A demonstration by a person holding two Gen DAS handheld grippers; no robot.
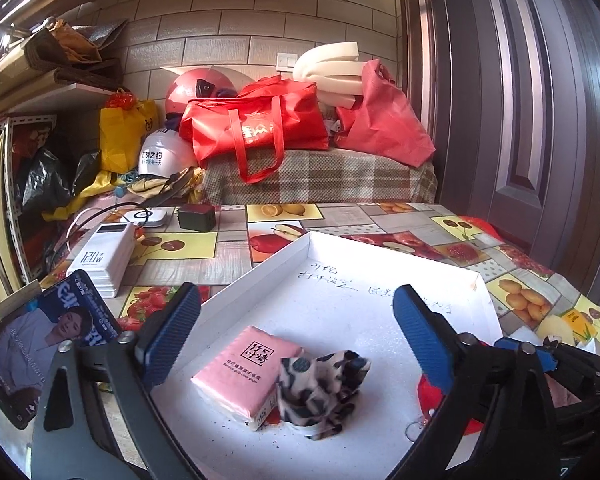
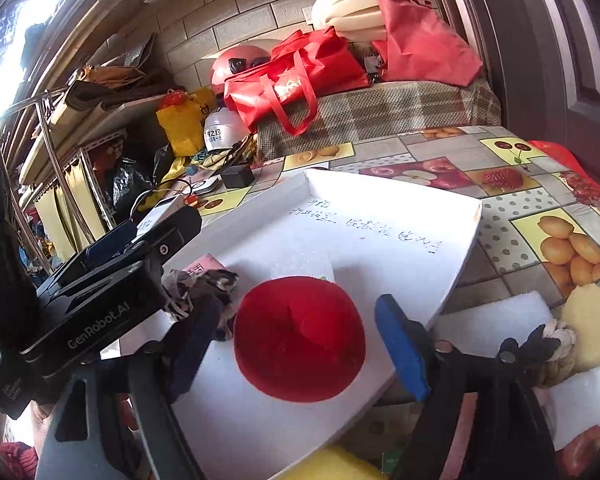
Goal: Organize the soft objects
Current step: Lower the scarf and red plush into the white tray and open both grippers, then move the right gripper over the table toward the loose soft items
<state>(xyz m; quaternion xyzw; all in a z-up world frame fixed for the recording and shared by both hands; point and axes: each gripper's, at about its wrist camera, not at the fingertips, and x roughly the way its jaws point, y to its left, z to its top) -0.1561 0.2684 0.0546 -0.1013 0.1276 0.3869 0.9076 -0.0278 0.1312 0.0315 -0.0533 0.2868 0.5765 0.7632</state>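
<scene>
A white tray (image 1: 380, 248) lies on the fruit-print table. In the left wrist view a pink tissue pack (image 1: 246, 374) rests in it, with a crumpled black-and-white patterned cloth (image 1: 320, 384) touching its right side. My left gripper (image 1: 300, 336) is open wide, and both items lie free on the tray floor between and just ahead of its blue fingers (image 1: 420, 340). In the right wrist view a round red soft ball (image 2: 300, 340) sits in the tray (image 2: 380, 200). My right gripper (image 2: 300, 348) is open around it, with a small gap at each pad.
A white power bank (image 1: 104, 256), a phone (image 1: 40, 348) and a black charger (image 1: 198, 216) sit left of the tray. Right of it lie a white foam block (image 2: 492, 320), a pale yellow soft lump (image 2: 592, 320) and a knotted rope (image 2: 560, 344). Red bags (image 1: 256, 124) are piled behind.
</scene>
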